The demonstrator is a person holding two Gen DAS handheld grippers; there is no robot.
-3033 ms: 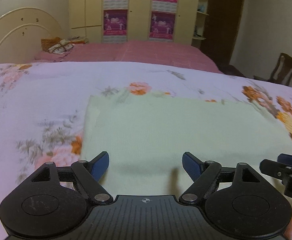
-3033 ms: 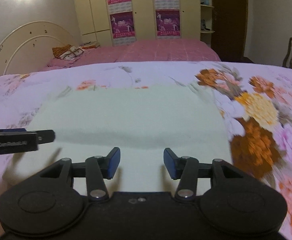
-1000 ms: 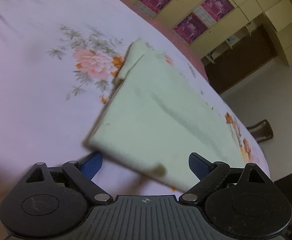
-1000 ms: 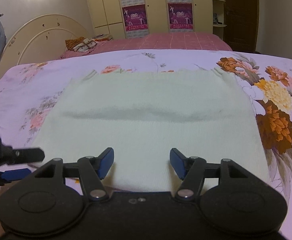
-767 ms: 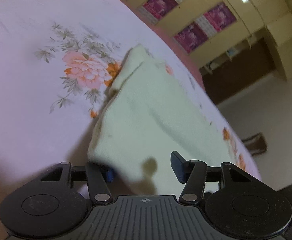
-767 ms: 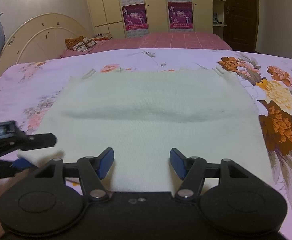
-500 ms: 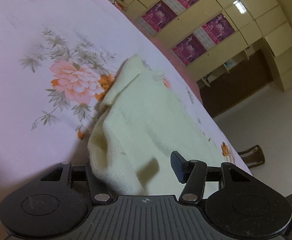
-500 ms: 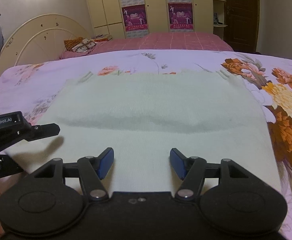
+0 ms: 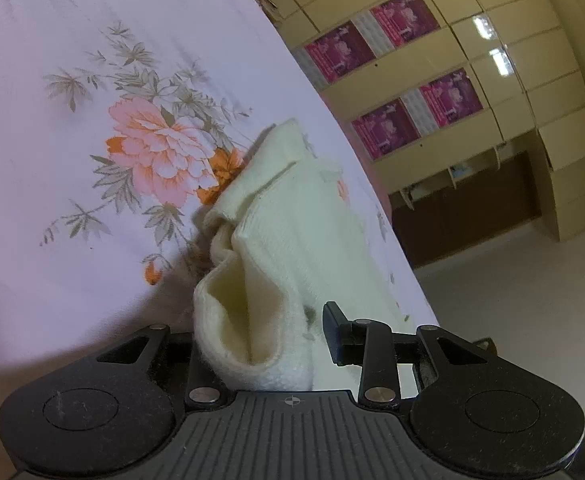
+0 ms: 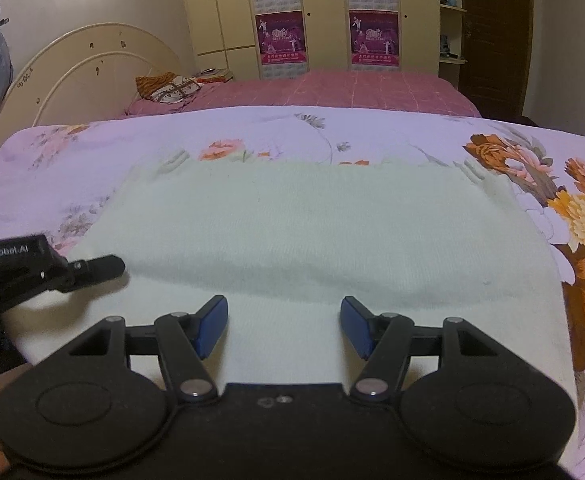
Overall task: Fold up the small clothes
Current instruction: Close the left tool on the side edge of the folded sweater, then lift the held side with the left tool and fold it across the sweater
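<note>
Pale cream knit garment lies spread flat on the floral bedsheet, filling the middle of the right wrist view. A soft horizontal ridge crosses the cloth just ahead of the right gripper's fingertips. Far edge runs straight, with small tabs of fabric at both far corners.

Near-left corner of the garment is lifted off the sheet and bunched into a loose pocket-like fold, seen in the left wrist view. The left gripper holds this corner: cloth fills the gap between its fingers, hiding the left one entirely, while the right fingertip stands a little apart from the fabric. Jaws are narrowed around the bunch. Beyond the grip the cloth rises in a ribbed band, then drops back to the sheet beside a pink-and-orange flower print.

The right gripper hovers low over the near-middle of the garment, blue pads spread wide, nothing between them. The left gripper enters this view from the left edge, at the garment's left side.

Background: a second bed with pink cover, curved cream headboard, wardrobe with magenta posters, dark door.
</note>
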